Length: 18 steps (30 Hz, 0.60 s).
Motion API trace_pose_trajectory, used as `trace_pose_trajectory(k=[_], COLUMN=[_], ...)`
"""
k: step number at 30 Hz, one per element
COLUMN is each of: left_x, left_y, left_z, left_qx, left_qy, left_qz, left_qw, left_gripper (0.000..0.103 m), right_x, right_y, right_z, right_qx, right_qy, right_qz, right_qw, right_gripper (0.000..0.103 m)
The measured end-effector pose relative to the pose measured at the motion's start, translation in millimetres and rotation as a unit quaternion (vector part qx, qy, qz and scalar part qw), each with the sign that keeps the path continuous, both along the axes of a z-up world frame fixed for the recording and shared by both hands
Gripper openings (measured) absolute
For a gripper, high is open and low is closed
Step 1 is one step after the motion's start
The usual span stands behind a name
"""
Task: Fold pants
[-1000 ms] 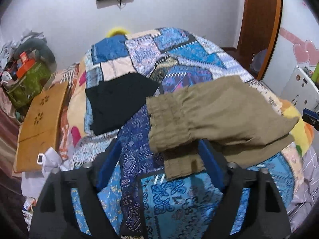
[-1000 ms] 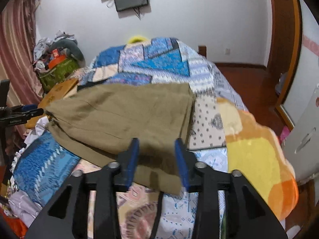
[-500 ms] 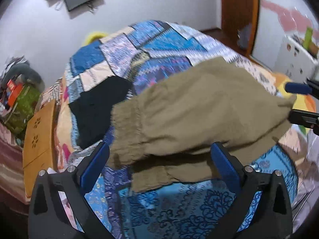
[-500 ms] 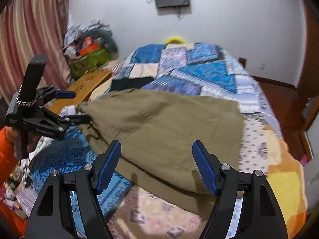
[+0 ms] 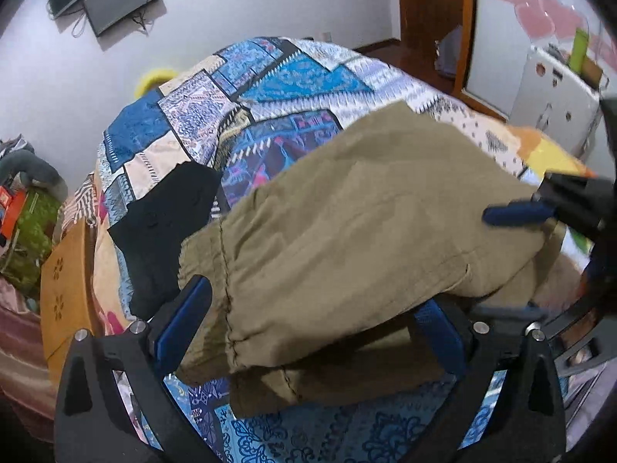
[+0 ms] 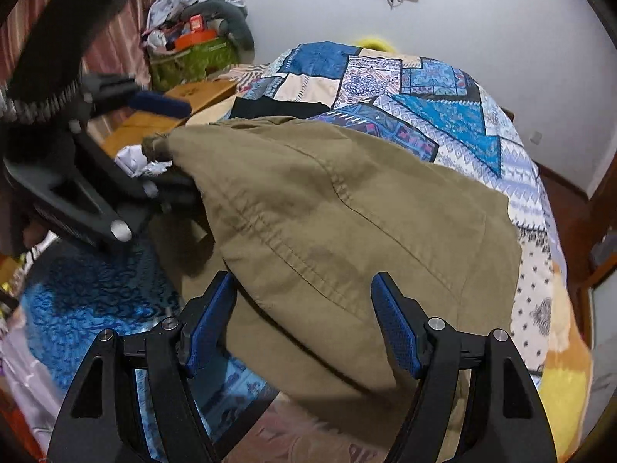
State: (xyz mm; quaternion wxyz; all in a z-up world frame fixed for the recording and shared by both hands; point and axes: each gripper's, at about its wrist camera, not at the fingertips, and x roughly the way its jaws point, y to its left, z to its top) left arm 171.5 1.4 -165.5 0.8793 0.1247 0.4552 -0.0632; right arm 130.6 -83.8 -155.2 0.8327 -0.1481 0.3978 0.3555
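Note:
Olive-khaki pants [image 5: 366, 239] lie folded on a patchwork bedspread [image 5: 293, 81]. The waistband end is at the left wrist view's near left; the pants also fill the right wrist view [image 6: 347, 223]. My left gripper [image 5: 312, 328] is open, its blue fingers on either side of the waistband end. My right gripper [image 6: 304, 320] is open, its fingers on either side of the opposite end of the pants. Each gripper shows in the other's view: the right one [image 5: 540, 208] and the left one [image 6: 127, 115].
A folded black garment [image 5: 169, 223] lies on the bed beyond the pants. A wooden lap table [image 5: 65, 270] and a green bag [image 6: 193, 58] with clutter sit beside the bed. A white cabinet [image 5: 555, 88] and a wooden door frame [image 5: 432, 19] are on the other side.
Both grippers have opened wider and moved in close to the pants, one at each end. The pants now fill much more of both views.

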Motion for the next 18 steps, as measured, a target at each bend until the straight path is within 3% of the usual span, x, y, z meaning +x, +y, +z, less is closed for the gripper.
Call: trace_pose_trajectory(k=[2, 6, 10, 12, 14, 18], left_x=[2, 0, -6, -9, -10, -16], left_y=[-1, -5, -11, -13, -14, -14], left_z=[3, 0, -5, -4, -2, 6], left_qx=[-0.006, -0.01, -0.025, -0.017, -0.016, -0.023], left_qy=[-0.005, -0.001, 0.009, -0.001, -0.003, -0.01], left_qz=[0.002, -0.009, -0.031, -0.031, -0.028, -0.032], left_qw=[1.0, 0.9999, 0.9992, 0.9994, 0.9995, 0.9992], left_gripper=[0.102, 0.102, 0.099, 0.082, 0.053, 0.039], right_x=[2, 10, 8, 6, 3, -2], right_y=[2, -2, -10, -11, -11, -13], right_z=[1, 13, 29, 36, 39, 43], right_qx=[0.001, 0.023, 0.065, 0.072, 0.07, 0.068], right_qy=[-0.013, -0.026, -0.04, -0.051, -0.062, -0.068], right_qz=[0.001, -0.007, -0.008, -0.006, -0.001, 0.005], right_qw=[1.0, 0.999, 0.997, 0.996, 0.996, 0.995], right_gripper=[0.066, 0.027, 0.014, 0.011, 0.01, 0.008])
